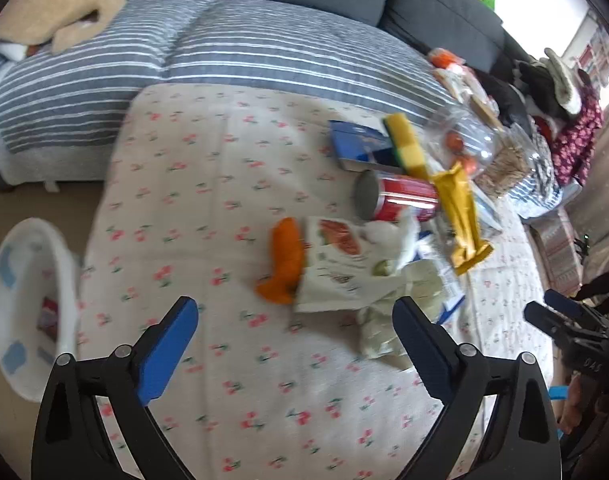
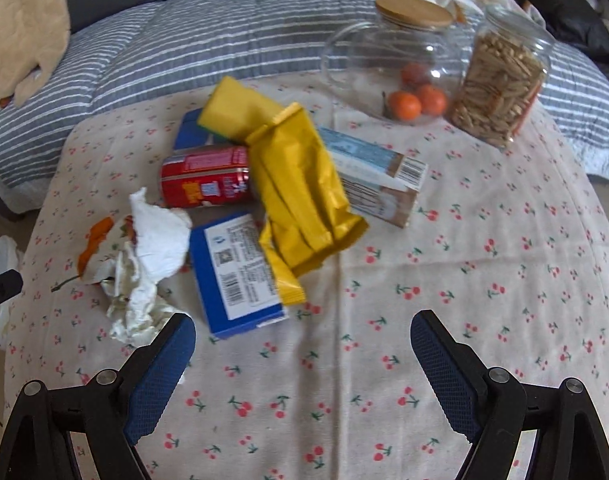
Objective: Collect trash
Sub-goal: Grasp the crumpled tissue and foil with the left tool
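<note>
A pile of trash lies on the cherry-print tablecloth (image 2: 464,280): a red can (image 2: 208,176) on its side, a yellow wrapper (image 2: 300,192), a blue box (image 2: 236,276), a yellow sponge (image 2: 236,108), a long carton (image 2: 376,176), crumpled white tissue (image 2: 152,248) and an orange peel (image 1: 284,264). The can (image 1: 404,198) and the wrapper (image 1: 460,216) also show in the left wrist view. My left gripper (image 1: 294,320) is open and empty, just short of the peel and a white printed packet (image 1: 336,264). My right gripper (image 2: 302,336) is open and empty, just short of the blue box.
A white bin (image 1: 28,304) with a bag liner stands off the table's left edge. A glass jar with oranges (image 2: 400,68) and a jar of biscuits (image 2: 500,80) stand at the back right. A striped sofa cover (image 1: 224,52) lies behind the table.
</note>
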